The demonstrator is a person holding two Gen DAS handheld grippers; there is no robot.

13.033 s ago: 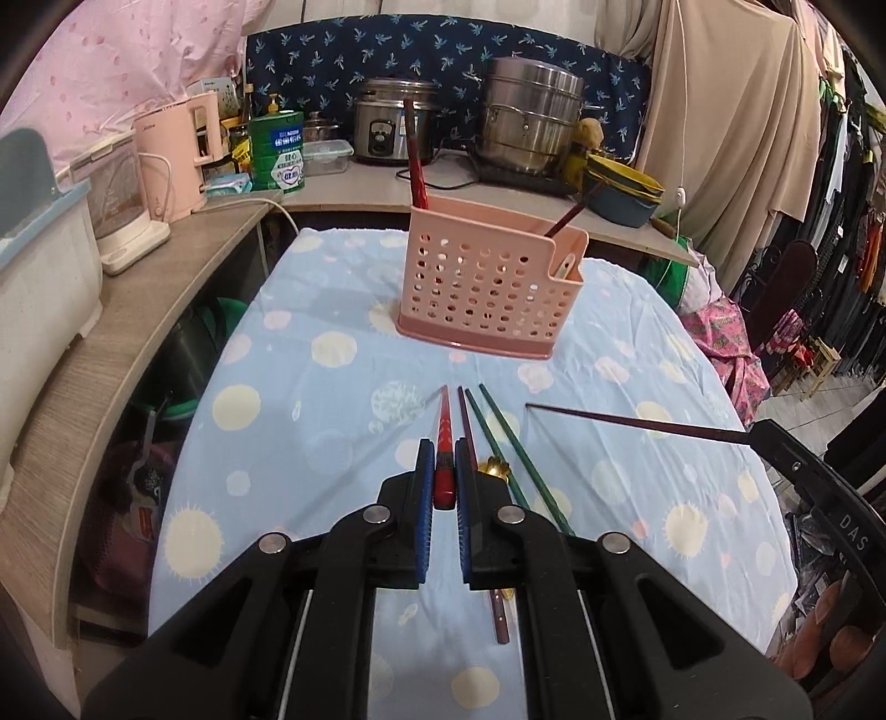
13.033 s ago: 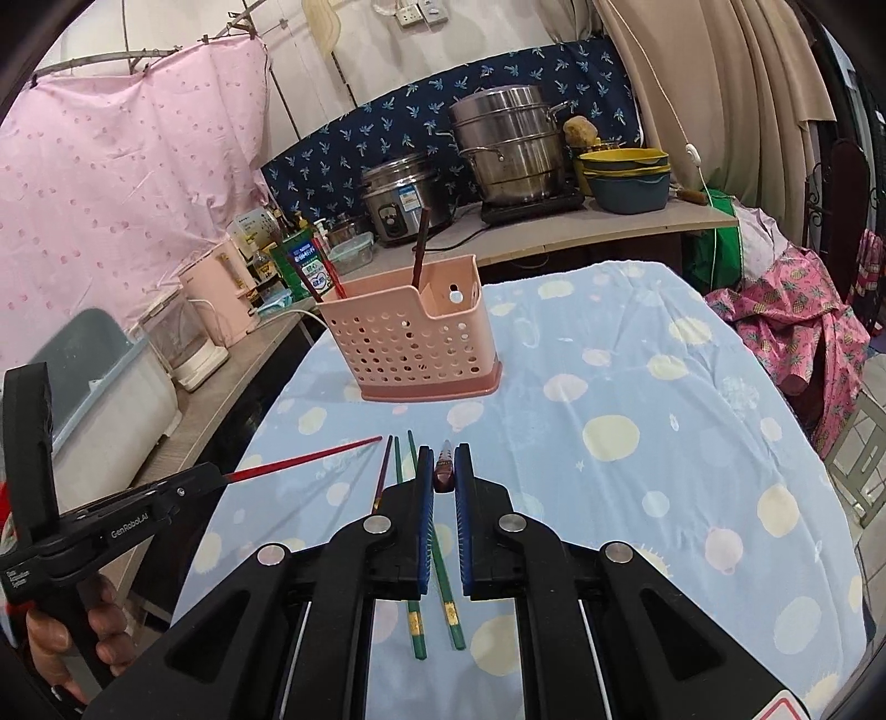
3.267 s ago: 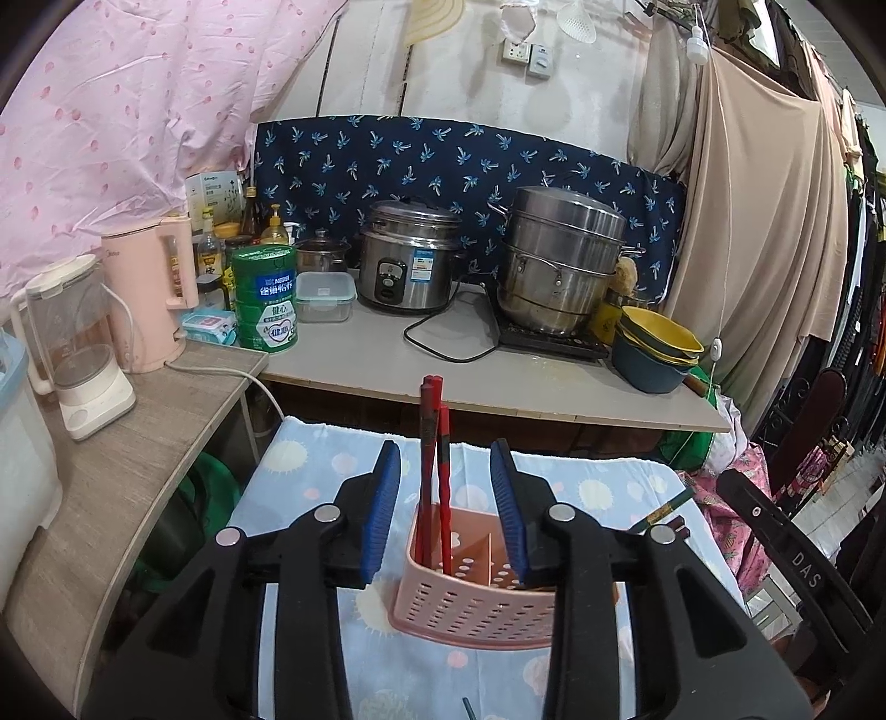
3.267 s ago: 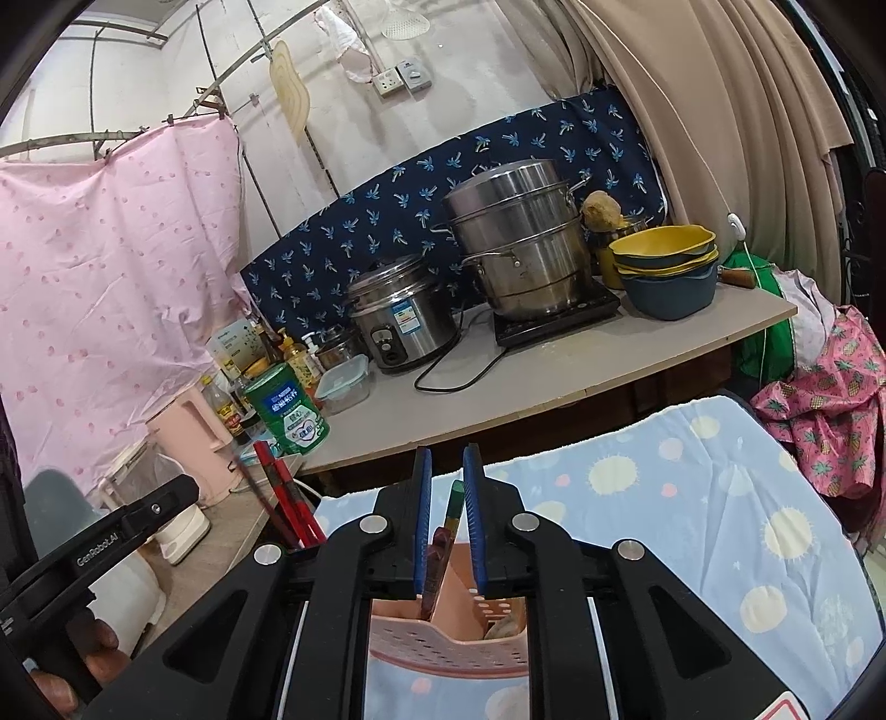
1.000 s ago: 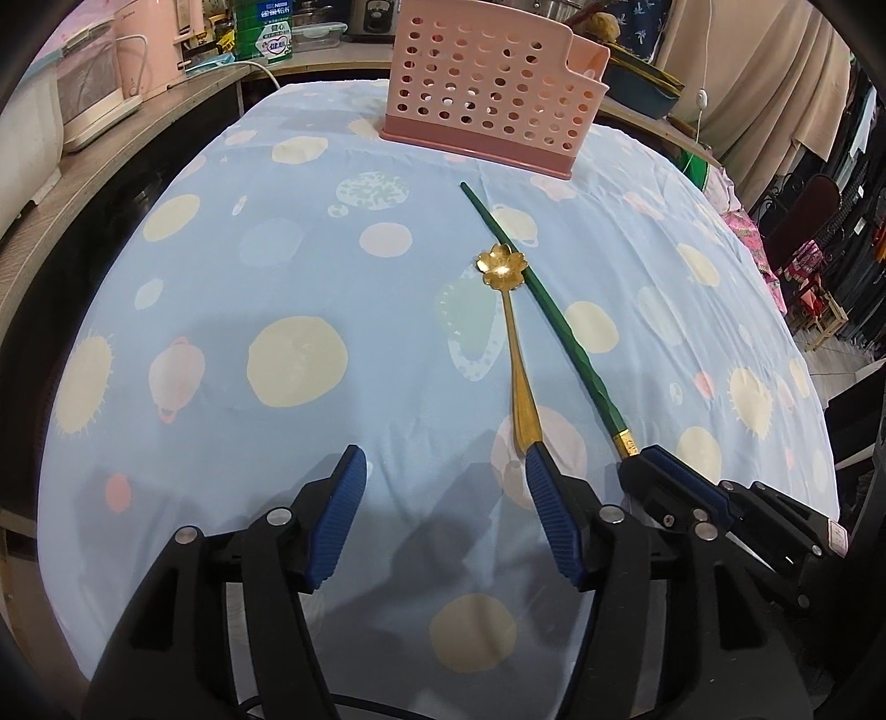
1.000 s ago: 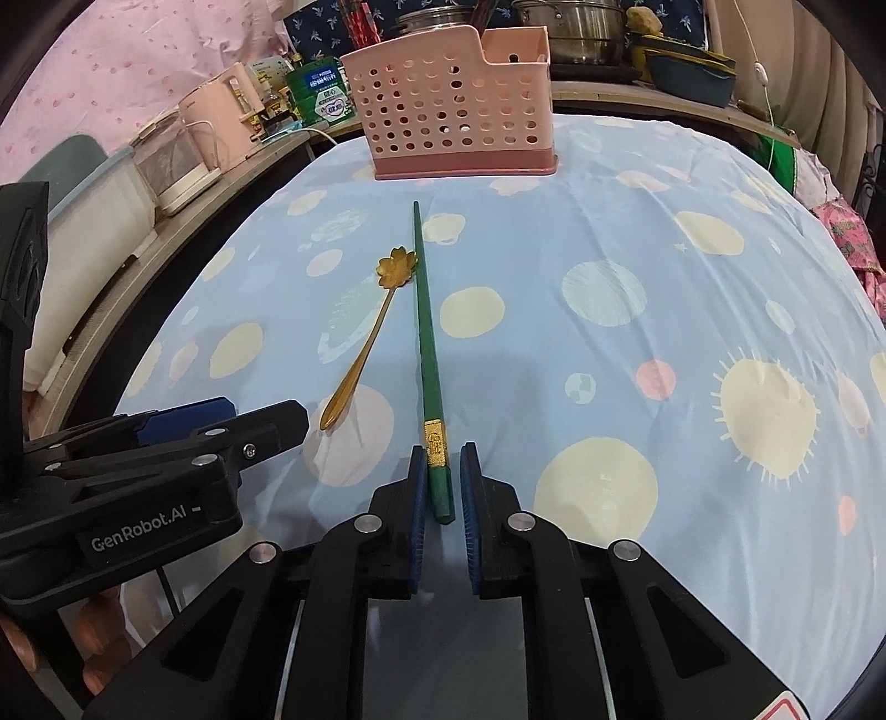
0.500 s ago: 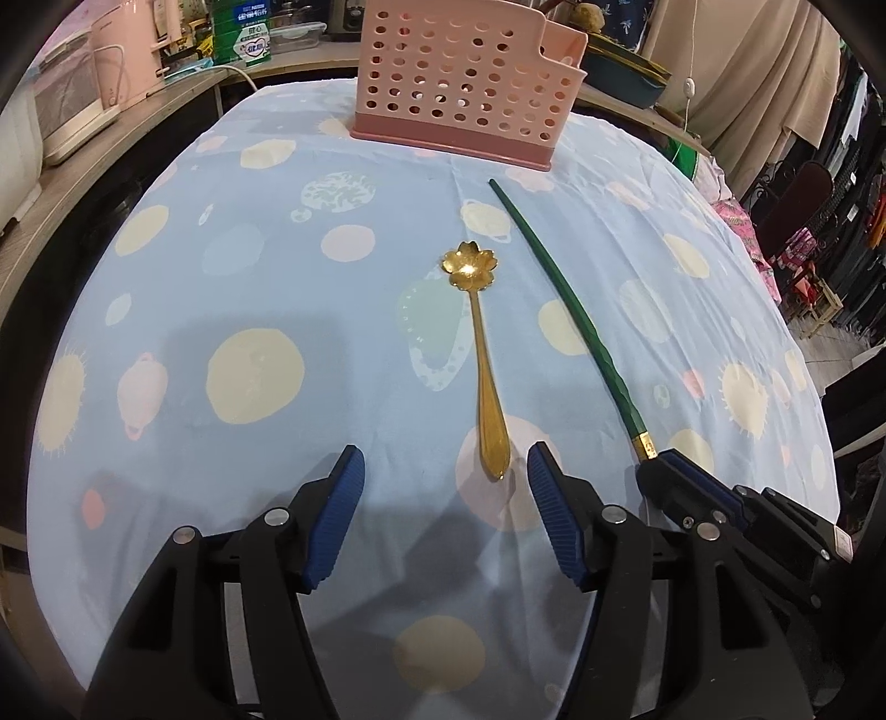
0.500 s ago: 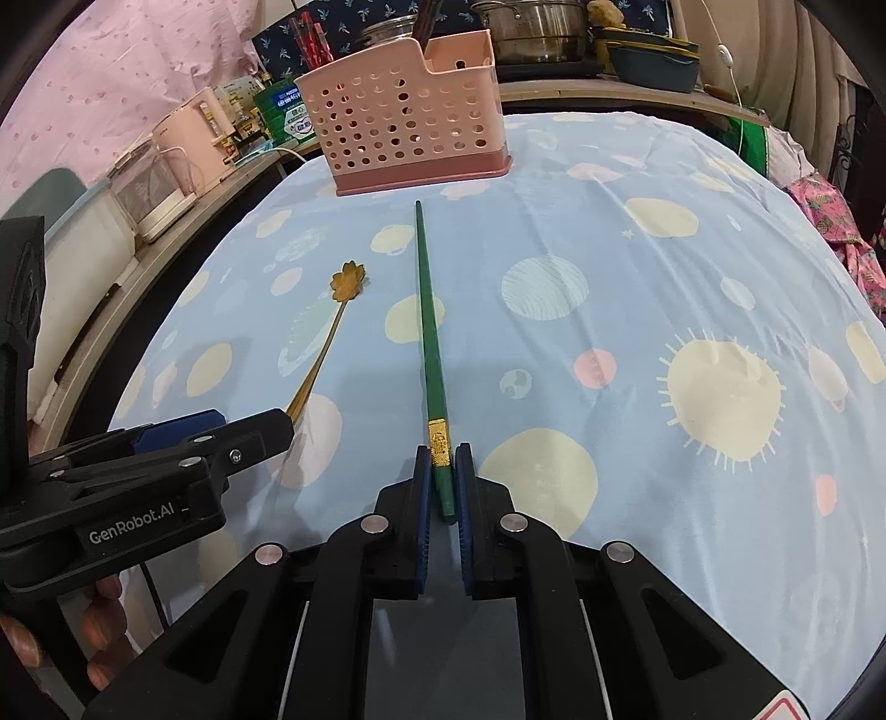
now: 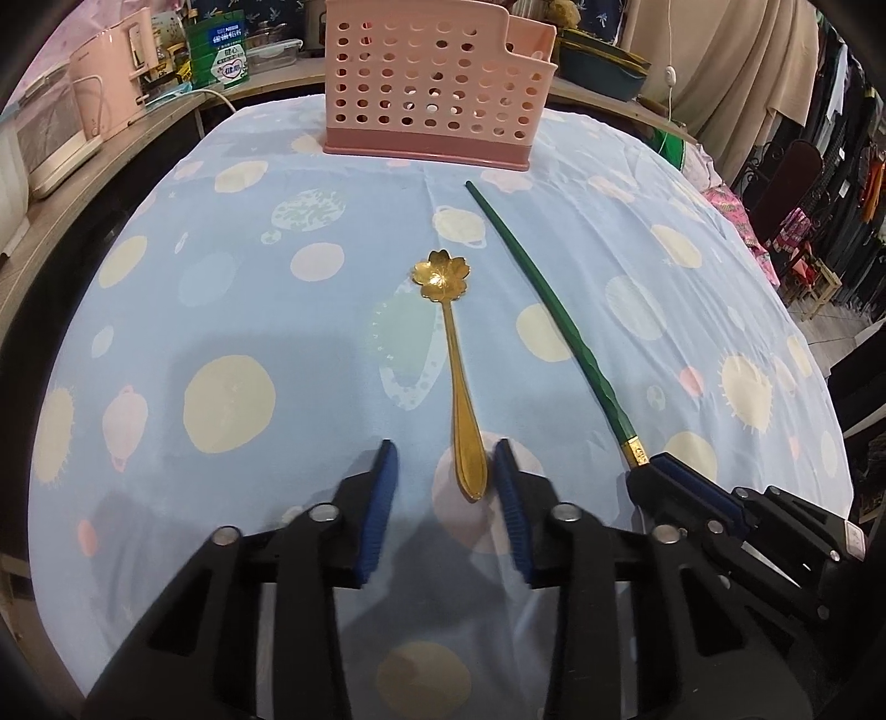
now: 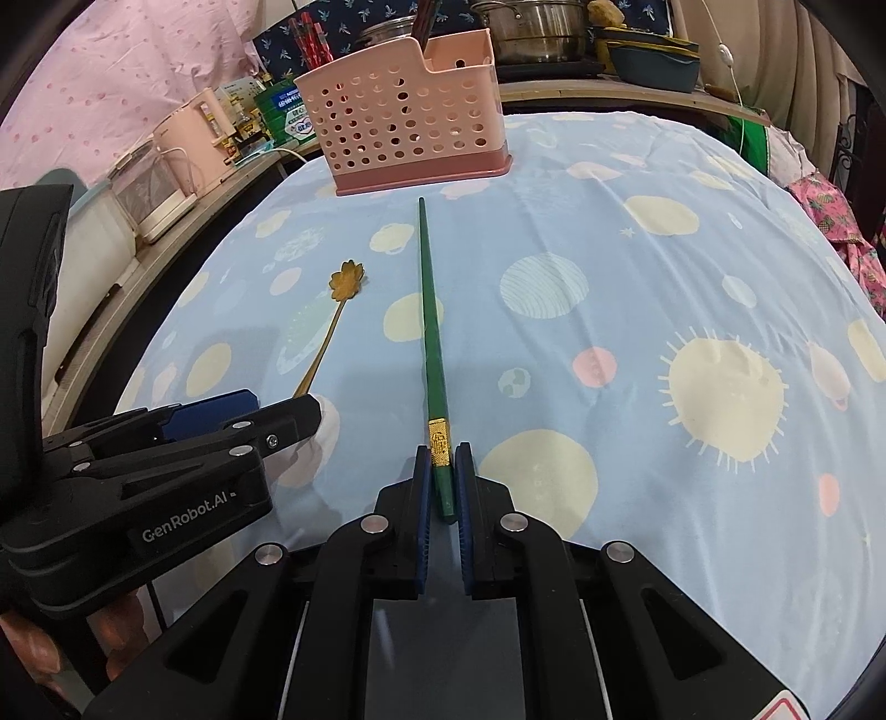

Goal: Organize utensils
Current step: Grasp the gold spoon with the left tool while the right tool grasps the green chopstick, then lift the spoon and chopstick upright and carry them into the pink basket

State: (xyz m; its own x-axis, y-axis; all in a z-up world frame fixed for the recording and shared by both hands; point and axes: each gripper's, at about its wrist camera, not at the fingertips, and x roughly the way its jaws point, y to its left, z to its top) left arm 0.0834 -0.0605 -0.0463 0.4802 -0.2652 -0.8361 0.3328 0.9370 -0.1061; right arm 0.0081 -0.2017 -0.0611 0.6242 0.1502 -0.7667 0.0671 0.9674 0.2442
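Observation:
A gold spoon with a flower-shaped bowl lies on the blue spotted tablecloth. My left gripper is open, its blue pads on either side of the spoon's handle end, the right pad close to it. A green chopstick lies to the spoon's right, pointing at the pink perforated utensil basket. My right gripper is shut on the chopstick's near end, just behind its gold band. The spoon and left gripper also show in the right wrist view, the basket in the left one.
Red and brown chopsticks stand in the basket. A counter behind the table carries a pink kettle, a blender, a green tin, steel pots and bowls. The table drops off at left and right; a chair stands far right.
My left gripper has moved forward and narrowed around the spoon's handle end. My right gripper stays shut on the green chopstick's end, which lies flat as before.

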